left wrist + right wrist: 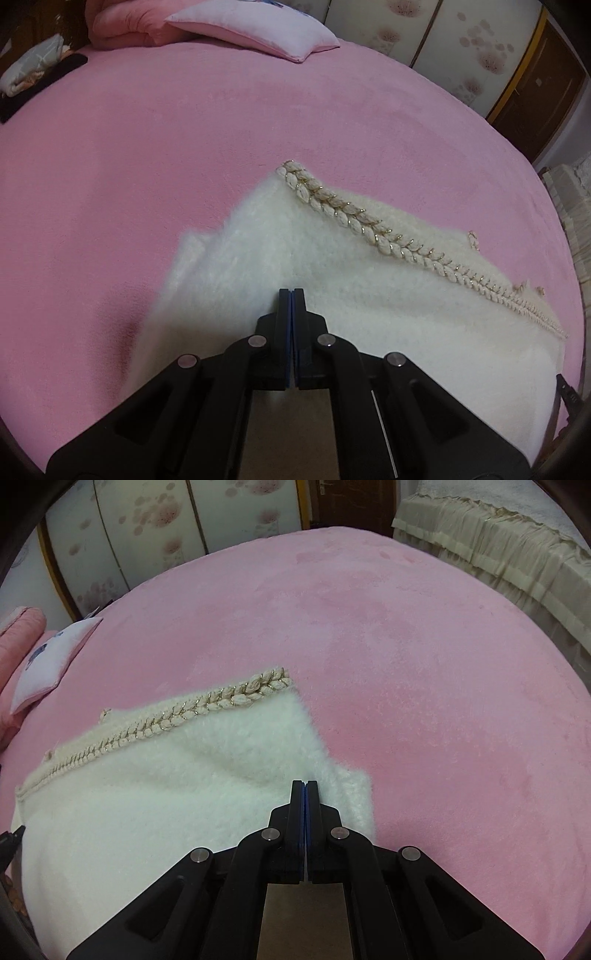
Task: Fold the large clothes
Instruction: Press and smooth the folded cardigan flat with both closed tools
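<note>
Pink bedding (184, 166) stretched wide under both my grippers. On it lay the fluffy white garment (369, 295), its long axis following the braided trim (369, 229) from one gripper towards the other. My left gripper (292, 291) and right gripper (304, 783) hovered over opposite ends, equally near, both clenched on nothing. No readable writing showed anywhere.

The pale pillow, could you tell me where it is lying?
The pale pillow lies at the far end of the pink bed, beside a folded pink blanket.
</note>
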### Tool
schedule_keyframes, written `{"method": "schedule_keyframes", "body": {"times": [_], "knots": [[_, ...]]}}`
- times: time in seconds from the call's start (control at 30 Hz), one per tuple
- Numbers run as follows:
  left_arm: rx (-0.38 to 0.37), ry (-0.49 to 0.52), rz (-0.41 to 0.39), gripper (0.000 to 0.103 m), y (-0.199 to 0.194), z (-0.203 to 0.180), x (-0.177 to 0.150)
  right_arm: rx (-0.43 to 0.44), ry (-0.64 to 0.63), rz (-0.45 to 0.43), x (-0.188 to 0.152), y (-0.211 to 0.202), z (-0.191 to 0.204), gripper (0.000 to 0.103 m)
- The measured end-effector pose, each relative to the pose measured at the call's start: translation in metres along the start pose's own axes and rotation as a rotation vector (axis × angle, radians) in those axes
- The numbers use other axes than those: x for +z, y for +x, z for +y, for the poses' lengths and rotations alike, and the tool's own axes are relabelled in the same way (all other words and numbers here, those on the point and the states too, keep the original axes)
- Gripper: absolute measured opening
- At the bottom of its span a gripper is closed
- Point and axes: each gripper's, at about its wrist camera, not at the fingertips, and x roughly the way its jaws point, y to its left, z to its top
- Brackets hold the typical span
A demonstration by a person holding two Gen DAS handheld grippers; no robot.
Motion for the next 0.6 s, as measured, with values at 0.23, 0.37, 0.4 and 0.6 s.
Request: {"method": "schedule_keyframes", "body": {"times": [0.23, 0.37, 0.4, 0.6], "knots": [[-0.062, -0.047, -0.008, 0.001, 0.003, -0.003, 0.005, 0.172, -0.023, 0.002, 0.024, -0.003, 0.065, 0.000], [-0.058, -0.043, -0.009, 0.001, 0.009, -0.009, 0.007, 0.425, -0.062, 0.116, 0.022, 0.002, 0.128, 0.000], [-0.058, -0.042, -0.009, 0.001, 0.011, -0.009, 0.008, 0.450, -0.083, 0.146, 0.020, 0.007, 0.142, 0.000], [-0.061, -0.035, -0.019, 0.001, 0.009, -0.008, 0.006, 0.448, -0.157, 0.286, 0.001, 0.028, 0.199, 0.000]]}}
